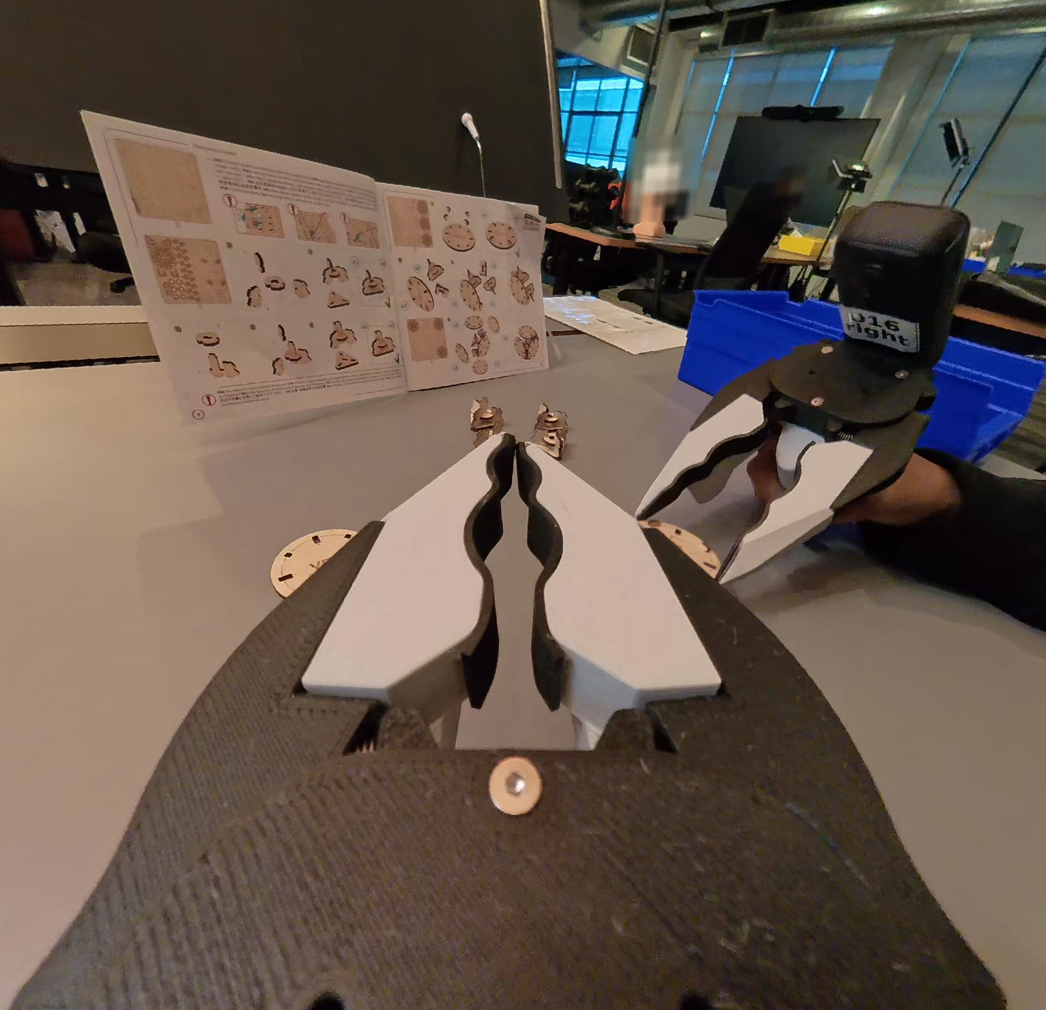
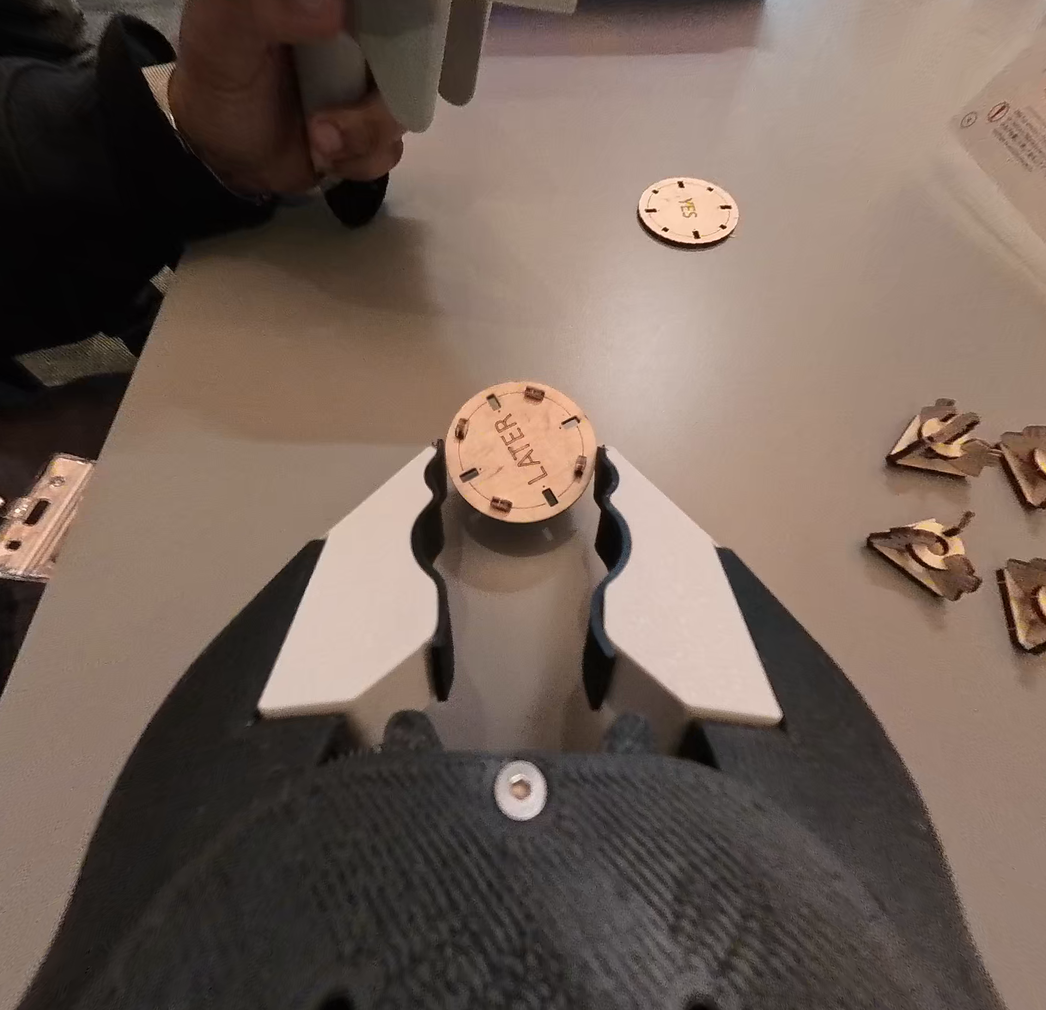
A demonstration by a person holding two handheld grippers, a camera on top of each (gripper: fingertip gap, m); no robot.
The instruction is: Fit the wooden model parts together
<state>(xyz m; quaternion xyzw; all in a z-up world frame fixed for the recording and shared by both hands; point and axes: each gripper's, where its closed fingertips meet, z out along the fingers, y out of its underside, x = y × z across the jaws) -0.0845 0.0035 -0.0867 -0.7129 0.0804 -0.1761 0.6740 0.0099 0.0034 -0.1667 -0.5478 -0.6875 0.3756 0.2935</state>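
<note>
Right claw (image 2: 521, 462) hides wooden disc's (image 2: 521, 451) underside.

a grey table (image 2: 566, 303) carries everything. a round wooden disc with slots (image 2: 689, 210) lies flat on it, well apart from a group of small triangular wooden assemblies (image 2: 928, 442) near the right edge of the right wrist view. an open instruction booklet (image 1: 317, 269) stands propped on the surface, a loose printed sheet (image 1: 614, 320) lies flat behind it, and a blue plastic bin (image 1: 753, 337) sits beside that sheet.
</note>
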